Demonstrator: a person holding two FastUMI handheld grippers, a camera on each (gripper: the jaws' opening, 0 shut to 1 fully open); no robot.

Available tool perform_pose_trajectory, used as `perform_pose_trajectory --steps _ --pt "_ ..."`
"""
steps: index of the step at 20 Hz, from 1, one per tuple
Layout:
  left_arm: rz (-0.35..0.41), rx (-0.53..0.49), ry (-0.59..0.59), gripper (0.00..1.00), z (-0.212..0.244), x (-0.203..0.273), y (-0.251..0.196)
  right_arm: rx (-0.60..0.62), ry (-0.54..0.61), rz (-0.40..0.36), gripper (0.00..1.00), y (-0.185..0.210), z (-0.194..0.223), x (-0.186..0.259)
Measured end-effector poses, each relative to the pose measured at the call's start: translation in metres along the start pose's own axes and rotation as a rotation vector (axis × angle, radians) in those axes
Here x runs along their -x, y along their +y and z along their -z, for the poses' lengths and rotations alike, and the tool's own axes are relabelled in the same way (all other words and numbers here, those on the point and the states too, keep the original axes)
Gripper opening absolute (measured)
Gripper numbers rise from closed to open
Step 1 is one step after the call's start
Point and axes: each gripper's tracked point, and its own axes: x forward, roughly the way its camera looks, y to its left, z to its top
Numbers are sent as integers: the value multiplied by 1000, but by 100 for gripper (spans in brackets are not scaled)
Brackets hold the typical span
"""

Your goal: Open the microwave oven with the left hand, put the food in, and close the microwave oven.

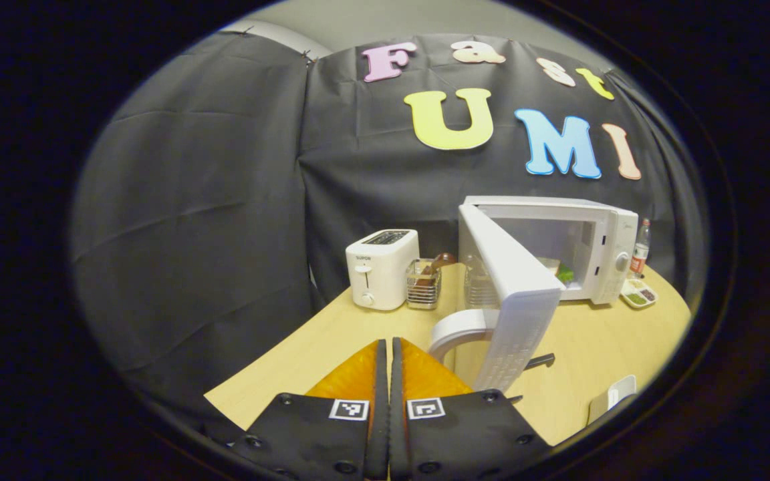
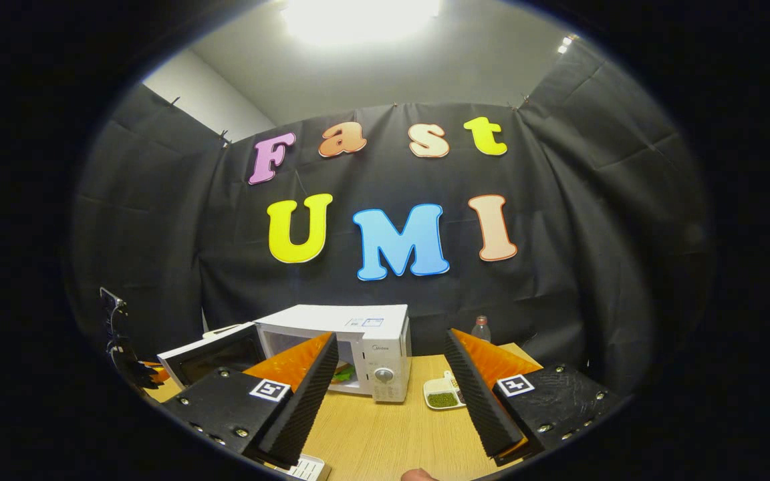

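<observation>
Microwave oven stands at the back of the wooden table in my left gripper view, at about two o'clock from my left gripper, its door swung wide toward the camera and its curved handle hanging just beyond the fingertips. My left gripper's fingers are pressed together with nothing between them, poised above the table's near edge. Inside the lit cavity I can make out food with a green patch, though its kind is too small to tell. At eleven o'clock from the gripper sits a white toaster, with a clear container just beside it on the right; a glass jar stands behind the open door. A bottle stands just right of the oven, and a small divided dish lies in front of it. In my right gripper view, the microwave oven sits at roughly eleven o'clock from my right gripper, its door open to the left and partly hidden behind the left finger. Food shows as a green sliver inside the cavity. My right gripper's fingers are spread well apart, holding nothing. Between them lies the small divided dish with green contents on the table, and the bottle rises at one o'clock against the booth wall.
</observation>
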Motion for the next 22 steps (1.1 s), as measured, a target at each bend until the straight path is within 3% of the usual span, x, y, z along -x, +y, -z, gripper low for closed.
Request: perform_pose_trajectory --steps 9,12,22 --pt "71 -9 -12 7 -7 16 -69 4 -2 -6 96 -35 -6 35" --pt "139 -25 -16 4 -12 18 -100 -16 12 0 96 -37 -4 37" --pt "385 -63 -40 10 -34 -2 -199 11 25 41 96 -29 -2 18"
